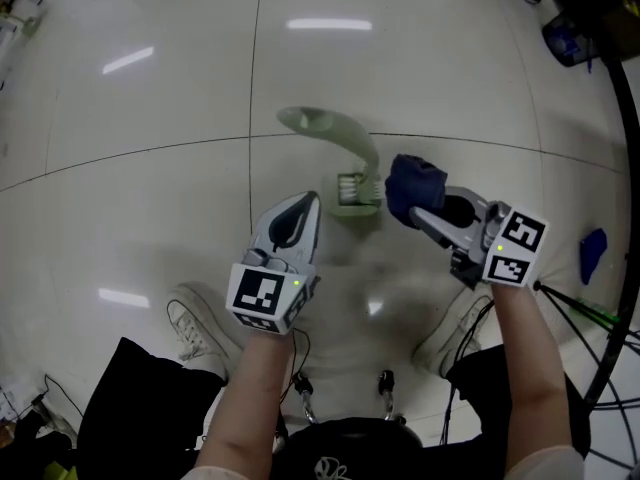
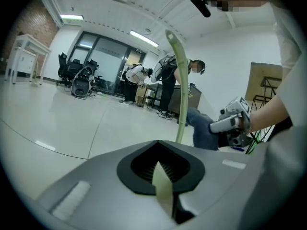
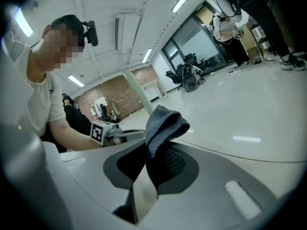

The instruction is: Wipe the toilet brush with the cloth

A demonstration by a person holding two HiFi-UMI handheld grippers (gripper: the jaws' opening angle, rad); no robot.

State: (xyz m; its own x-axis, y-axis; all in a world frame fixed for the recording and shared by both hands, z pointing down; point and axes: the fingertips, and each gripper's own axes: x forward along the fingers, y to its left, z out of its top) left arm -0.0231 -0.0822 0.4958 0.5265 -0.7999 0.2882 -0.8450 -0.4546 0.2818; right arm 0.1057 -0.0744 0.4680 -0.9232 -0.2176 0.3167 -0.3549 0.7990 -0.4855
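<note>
A pale green toilet brush (image 1: 345,143) hangs over the tiled floor, its white-bristled head (image 1: 357,194) nearest me. My left gripper (image 1: 312,208) is shut on the brush. In the left gripper view the green stem (image 2: 181,85) rises from between the jaws of that gripper (image 2: 163,178). My right gripper (image 1: 420,213) is shut on a dark blue cloth (image 1: 414,186), which sits just right of the brush head. In the right gripper view the cloth (image 3: 163,126) bunches above the right gripper (image 3: 146,176). The cloth (image 2: 204,128) also shows beside the stem in the left gripper view.
The person's white shoes (image 1: 196,324) (image 1: 452,334) stand on the glossy floor tiles (image 1: 150,168). A blue item (image 1: 592,253), cables and a black hose (image 1: 630,148) lie at the right. People (image 2: 168,87) and office chairs (image 2: 76,75) are far off across the room.
</note>
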